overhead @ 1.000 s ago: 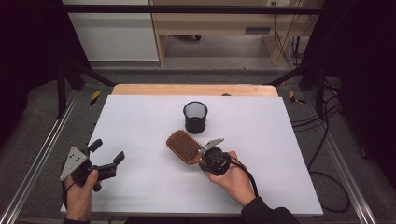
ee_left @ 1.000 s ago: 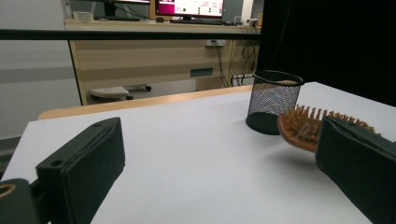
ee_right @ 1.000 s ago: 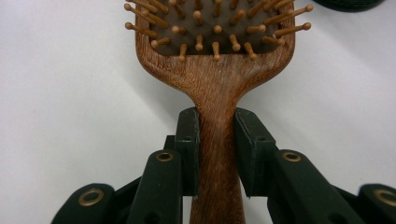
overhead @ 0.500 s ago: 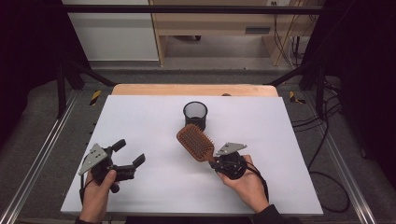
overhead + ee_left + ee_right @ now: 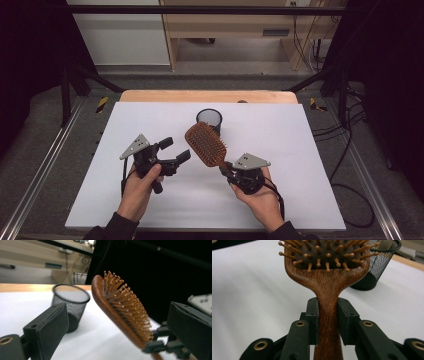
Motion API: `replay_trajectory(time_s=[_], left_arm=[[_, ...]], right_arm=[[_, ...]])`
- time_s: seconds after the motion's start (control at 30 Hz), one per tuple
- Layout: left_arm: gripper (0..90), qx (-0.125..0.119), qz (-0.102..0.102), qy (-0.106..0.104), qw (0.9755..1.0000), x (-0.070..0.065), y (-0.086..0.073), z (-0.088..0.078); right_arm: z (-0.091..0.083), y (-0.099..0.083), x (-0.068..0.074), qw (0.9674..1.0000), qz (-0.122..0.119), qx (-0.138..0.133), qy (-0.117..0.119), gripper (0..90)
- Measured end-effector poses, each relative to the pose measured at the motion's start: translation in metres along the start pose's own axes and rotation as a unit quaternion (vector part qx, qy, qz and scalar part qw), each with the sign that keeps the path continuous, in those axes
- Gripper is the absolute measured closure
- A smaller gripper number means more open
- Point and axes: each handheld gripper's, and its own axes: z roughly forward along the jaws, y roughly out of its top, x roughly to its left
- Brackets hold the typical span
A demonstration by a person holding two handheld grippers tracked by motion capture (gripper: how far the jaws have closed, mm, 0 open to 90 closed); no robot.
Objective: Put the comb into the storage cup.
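In the right gripper view, the top of the hairbrush (image 5: 327, 272) head above the jaws is cut off by the upper edge, and the handle end below the jaws by the lower edge. The mesh cup (image 5: 375, 267), beyond the jaws to the right, is partly hidden behind the brush head and cropped at the top. In the left gripper view, the near jaw hides the cup's lower left wall (image 5: 72, 307), and the brush handle leaves the frame at the bottom, between the jaws.

Your white table (image 5: 150, 210) with its wooden far edge (image 5: 200, 96) carries one black mesh cup (image 5: 209, 120), standing upright near the back.
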Motion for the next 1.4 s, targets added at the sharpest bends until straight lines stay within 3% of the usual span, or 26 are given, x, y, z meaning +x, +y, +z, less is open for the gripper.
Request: replay_trajectory(time_s=[0.13,0.23,0.33,0.4,0.47,0.57,0.67,0.77,0.9,1.07,1.4], left_arm=[[4.6,-0.012,-0.013,-0.016,0.9997,-0.003,0.010,0.006],[4.6,-0.003,-0.015,-0.028,0.9995,-0.008,0.018,0.013],[4.5,0.004,-0.010,-0.028,0.9995,-0.011,0.019,0.017],[4.7,0.007,-0.010,-0.017,0.9998,-0.012,0.019,0.021],[5.9,0.008,-0.020,-0.008,0.9997,-0.010,0.018,0.025],[7.1,0.007,-0.045,-0.023,0.9987,-0.007,0.017,0.030],[13.6,-0.001,-0.065,-0.035,0.9972,-0.004,0.019,0.032],[23.4,-0.011,-0.100,-0.042,0.9941,0.000,0.019,0.033],[34.9,-0.018,-0.120,-0.046,0.9916,0.002,0.019,0.034],[41.2,-0.019,-0.129,-0.032,0.9910,0.002,0.020,0.035],[42.9,-0.013,-0.134,-0.020,0.9907,0.000,0.020,0.035]], right_arm=[[-0.002,0.001,0.000,0.9999,-0.003,-0.013,-0.001,72.3],[-0.003,0.002,0.003,0.9997,-0.008,-0.022,0.001,72.3],[-0.003,0.002,0.004,0.9996,-0.011,-0.026,0.002,72.3],[-0.004,0.003,0.006,0.9993,-0.016,-0.033,0.005,72.3],[-0.004,0.003,0.007,0.9992,-0.016,-0.035,0.004,72.3],[-0.004,0.003,0.009,0.9989,-0.020,-0.042,0.009,72.4],[-0.004,0.003,0.011,0.9988,-0.023,-0.042,0.011,72.4],[-0.003,0.004,0.012,0.9987,-0.021,-0.045,0.014,72.4],[-0.002,0.004,0.012,0.9986,-0.017,-0.047,0.016,72.3],[-0.001,0.004,0.012,0.9985,-0.013,-0.049,0.018,72.4],[0.002,0.003,0.014,0.9986,-0.012,-0.047,0.021,72.4]])
